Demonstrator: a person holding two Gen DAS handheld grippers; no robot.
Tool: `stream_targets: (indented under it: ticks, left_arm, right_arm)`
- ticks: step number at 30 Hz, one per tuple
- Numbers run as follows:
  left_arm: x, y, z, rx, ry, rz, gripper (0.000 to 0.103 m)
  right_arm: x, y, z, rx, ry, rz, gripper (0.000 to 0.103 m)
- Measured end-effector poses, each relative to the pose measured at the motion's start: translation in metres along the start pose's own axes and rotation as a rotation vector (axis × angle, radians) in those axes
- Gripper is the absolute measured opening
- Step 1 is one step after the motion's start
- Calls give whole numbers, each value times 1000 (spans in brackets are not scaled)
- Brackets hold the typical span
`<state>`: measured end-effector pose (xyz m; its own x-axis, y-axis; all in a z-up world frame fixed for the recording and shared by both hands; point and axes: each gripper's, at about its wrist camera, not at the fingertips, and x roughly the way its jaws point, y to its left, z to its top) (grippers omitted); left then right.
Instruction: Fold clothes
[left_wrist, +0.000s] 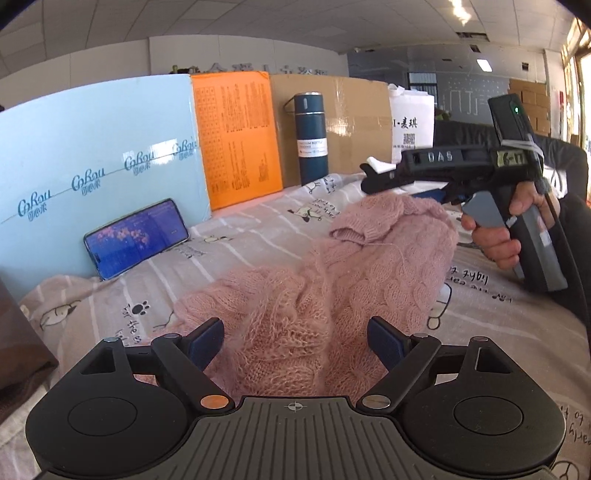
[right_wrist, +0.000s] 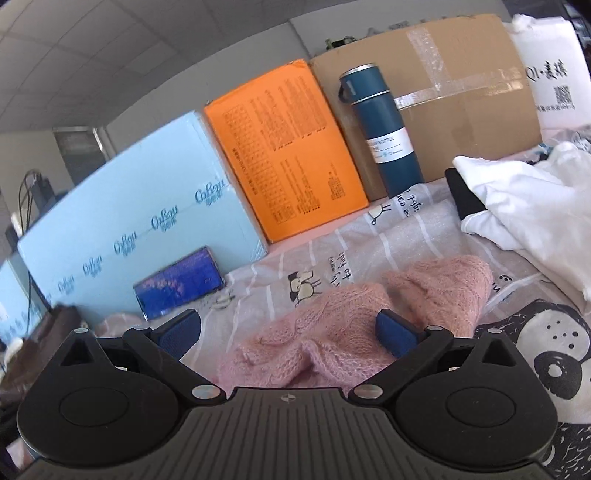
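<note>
A fuzzy pink cable-knit sweater (left_wrist: 332, 280) lies crumpled on a grey cartoon-print bedsheet (left_wrist: 122, 306). My left gripper (left_wrist: 295, 339) is open, its blue pads on either side of the sweater's near end, just above it. The right gripper's body (left_wrist: 461, 173) shows in the left wrist view, held by a hand above the sweater's far end. In the right wrist view the right gripper (right_wrist: 288, 332) is open over the pink sweater (right_wrist: 351, 332), gripping nothing.
A phone (left_wrist: 136, 236) leans on a light blue box (left_wrist: 96, 155). An orange box (left_wrist: 236, 133), a cardboard box (left_wrist: 354, 122) and a blue flask (left_wrist: 310, 136) stand at the back. White clothes (right_wrist: 524, 206) and a panda-print garment (right_wrist: 532, 354) lie to the right.
</note>
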<state>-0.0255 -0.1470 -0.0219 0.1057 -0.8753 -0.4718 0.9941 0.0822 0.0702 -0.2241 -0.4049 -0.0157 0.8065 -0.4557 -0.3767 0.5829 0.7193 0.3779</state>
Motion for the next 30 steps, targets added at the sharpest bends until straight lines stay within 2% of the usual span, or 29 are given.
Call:
stream_targets:
  ticks: [3, 4, 5, 6, 8, 10, 11, 14, 15, 17, 18, 19, 22, 24, 25, 26, 28, 30]
  left_arm:
    - [1, 1, -3, -25, -7, -11, 85]
    - [2, 1, -4, -27, -6, -10, 76]
    - [2, 3, -4, -34, -2, -8, 61]
    - [2, 5, -4, -47, -5, -6, 54]
    - [0, 10, -5, -74, -13, -3, 33]
    - [-3, 13, -5, -91, -31, -3, 26]
    - [-5, 13, -5, -86, -42, -4, 26]
    - [-11, 9, -4, -59, -71, -1, 26]
    - [-11, 7, -4, -50, -76, -3, 26]
    - [-14, 4, -4, -30, -90, 3, 26]
    - [-16, 2, -3, -20, -97, 6, 26]
    - [-19, 0, -3, -7, -112, 10, 26]
    - [-28, -8, -1, 30, -159, 19, 26]
    - [-34, -16, -1, 68, -182, 35, 26]
    - [-37, -20, -1, 88, -193, 42, 23]
    - [-40, -23, -2, 110, -199, 37, 21]
    - [-46, -31, -4, 154, -212, 23, 21]
    - [-54, -37, -9, 195, -232, -26, 21]
  right_arm:
    - [20, 14, -9, -119, 102, -92, 102]
    - [24, 17, -12, -151, 112, -135, 97]
    - [28, 20, -15, -179, 118, -174, 85]
    - [27, 20, -17, -188, 105, -198, 77]
    - [22, 12, -14, -150, 67, -218, 43]
    - [13, -1, -9, -76, 13, -229, 29]
    - [7, -7, -6, -47, -27, -267, 25]
    - [-14, -29, -2, 75, -160, -442, 26]
    - [-23, -43, -1, 164, -196, -489, 30]
    - [-40, -66, -1, 321, -256, -569, 59]
    - [-48, -74, -3, 376, -287, -586, 62]
    - [-57, -78, -5, 413, -325, -575, 63]
    - [-81, -78, -13, 467, -446, -440, 82]
    - [-92, -69, -14, 454, -478, -344, 84]
    - [-94, -64, -13, 449, -461, -307, 87]
    - [-89, -62, -9, 449, -396, -251, 90]
    - [-79, -58, -2, 450, -267, -141, 90]
    - [-61, -53, 2, 470, -143, -69, 90]
